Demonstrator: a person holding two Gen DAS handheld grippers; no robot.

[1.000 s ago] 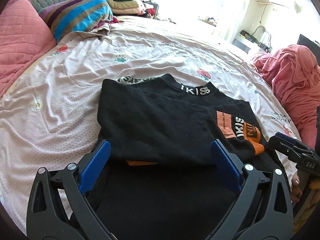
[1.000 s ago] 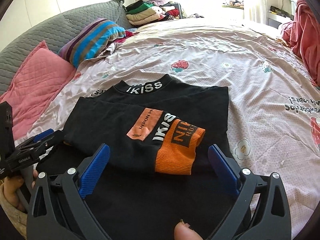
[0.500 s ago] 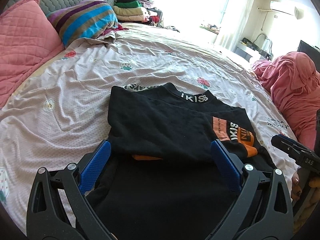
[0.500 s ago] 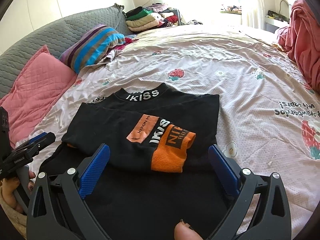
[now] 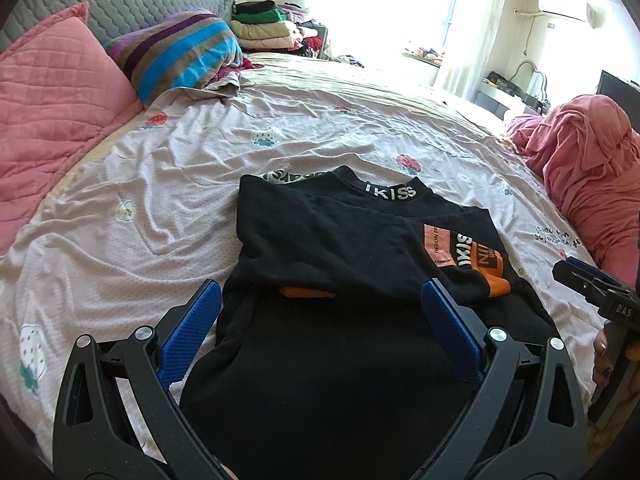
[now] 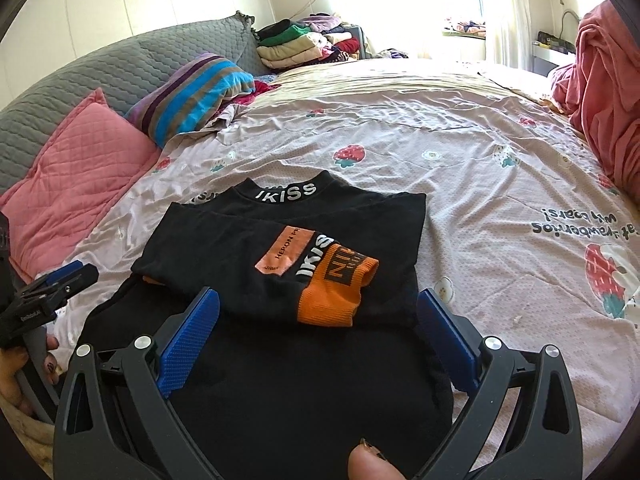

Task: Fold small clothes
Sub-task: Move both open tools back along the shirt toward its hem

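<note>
A black sweatshirt (image 5: pixel 340 248) with a white-lettered collar and orange cuffs lies flat on the bed, both sleeves folded across its chest; it also shows in the right wrist view (image 6: pixel 280 248). The orange cuff (image 6: pixel 336 296) lies on top. My left gripper (image 5: pixel 320 320) is open and empty, over the garment's near left part. My right gripper (image 6: pixel 318 316) is open and empty, over its near right part. Each gripper shows at the edge of the other's view: the right gripper (image 5: pixel 592 288), the left gripper (image 6: pixel 52 292).
The bed sheet (image 5: pixel 160 200) has a strawberry print. A pink pillow (image 5: pixel 52 92) and a striped pillow (image 5: pixel 180 52) lie at the left by the grey headboard. Folded clothes (image 6: pixel 296 44) are stacked at the far end. A pink blanket heap (image 5: pixel 592 160) lies at the right.
Both grippers have drawn back towards me and lifted a little, so the sweatshirt looks smaller and farther off. The garment has not moved. Both stay open.
</note>
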